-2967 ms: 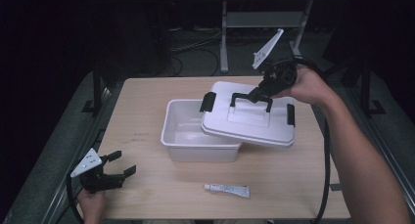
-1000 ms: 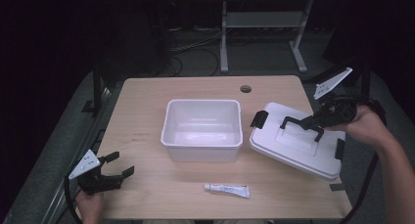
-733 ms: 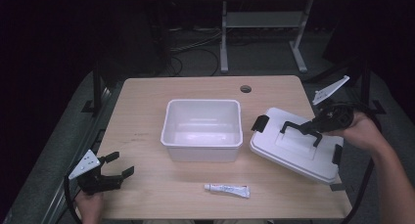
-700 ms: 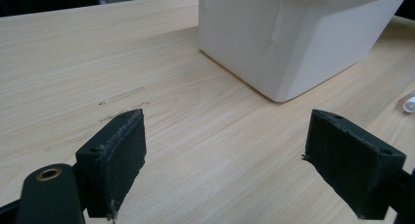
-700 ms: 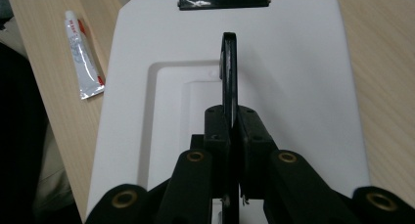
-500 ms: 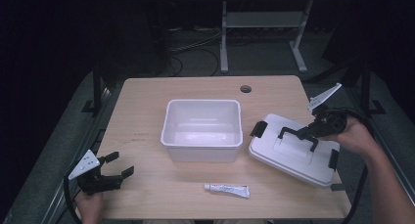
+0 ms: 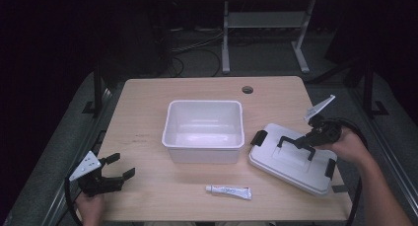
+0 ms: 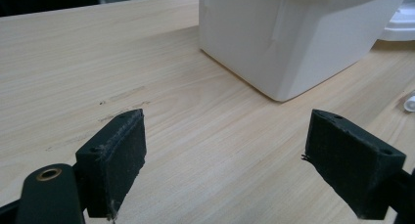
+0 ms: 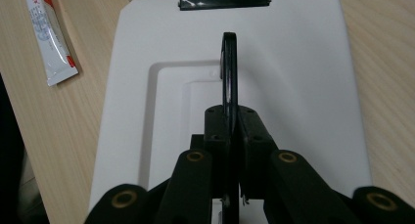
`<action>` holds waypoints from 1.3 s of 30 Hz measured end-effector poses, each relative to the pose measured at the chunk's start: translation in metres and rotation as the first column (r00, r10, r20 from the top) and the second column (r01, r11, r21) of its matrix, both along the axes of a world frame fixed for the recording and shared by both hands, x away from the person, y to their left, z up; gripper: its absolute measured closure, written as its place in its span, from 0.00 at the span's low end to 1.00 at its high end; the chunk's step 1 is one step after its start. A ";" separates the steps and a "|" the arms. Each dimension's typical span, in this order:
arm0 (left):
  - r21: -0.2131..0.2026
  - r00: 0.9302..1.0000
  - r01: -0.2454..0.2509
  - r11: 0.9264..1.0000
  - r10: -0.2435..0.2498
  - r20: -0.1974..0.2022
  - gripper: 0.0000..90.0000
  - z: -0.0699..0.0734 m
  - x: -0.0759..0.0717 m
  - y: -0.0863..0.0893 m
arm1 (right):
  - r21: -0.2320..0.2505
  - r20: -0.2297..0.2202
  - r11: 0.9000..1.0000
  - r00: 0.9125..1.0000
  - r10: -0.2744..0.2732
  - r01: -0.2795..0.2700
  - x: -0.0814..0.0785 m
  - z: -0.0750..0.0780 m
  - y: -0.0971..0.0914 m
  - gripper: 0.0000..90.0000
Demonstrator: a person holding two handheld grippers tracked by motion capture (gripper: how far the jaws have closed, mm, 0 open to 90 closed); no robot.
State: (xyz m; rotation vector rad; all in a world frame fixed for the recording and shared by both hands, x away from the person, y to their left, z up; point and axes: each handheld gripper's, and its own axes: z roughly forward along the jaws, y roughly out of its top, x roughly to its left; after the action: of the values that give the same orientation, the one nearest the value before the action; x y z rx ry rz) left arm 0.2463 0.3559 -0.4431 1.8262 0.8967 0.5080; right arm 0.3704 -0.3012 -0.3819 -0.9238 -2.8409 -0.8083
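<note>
A white open box [image 7: 204, 130] stands mid-table. Its white lid [image 7: 291, 159] with black clips lies flat or nearly flat on the table at the right. My right gripper [image 7: 301, 142] is shut on the lid's black handle [image 9: 229, 67]; in the right gripper view the thin handle is pinched between the pads over the lid [image 9: 161, 101]. My left gripper [image 7: 120, 170] rests at the table's front left, open, with bare wood between its pads [image 8: 117, 150]. The box [image 8: 293, 33] stands ahead of it, apart.
A small white tube [image 7: 228, 191] lies near the front edge, also beside the lid as the tube [image 9: 49, 38] in the right gripper view. A cable hole [image 7: 247, 90] sits at the table's far side. Dark floor and a stand lie beyond.
My right gripper has carried the lid off the box, over to the right, and lowered it to the table. The left gripper has stayed put.
</note>
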 end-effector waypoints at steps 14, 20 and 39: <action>-0.001 1.000 0.001 1.000 -0.001 0.000 0.16 0.000 0.000 0.000 | -0.012 -0.029 1.000 1.000 -0.006 0.006 -0.002 -0.018 0.002 0.93; 0.004 1.000 0.006 1.000 -0.006 -0.001 0.16 0.000 0.000 -0.002 | -0.009 -0.027 1.000 1.000 -0.011 0.010 -0.005 -0.018 0.002 0.91; 0.008 1.000 0.007 1.000 -0.007 -0.001 0.16 0.001 -0.001 -0.003 | -0.005 0.093 0.999 0.994 -0.052 0.053 -0.025 0.012 0.002 0.65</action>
State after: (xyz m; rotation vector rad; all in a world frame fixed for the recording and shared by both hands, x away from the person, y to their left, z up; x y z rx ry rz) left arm 0.2450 0.3530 -0.4426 1.8359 0.8900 0.5070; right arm 0.3450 -0.2992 -0.3695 -0.9915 -2.9114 -0.8691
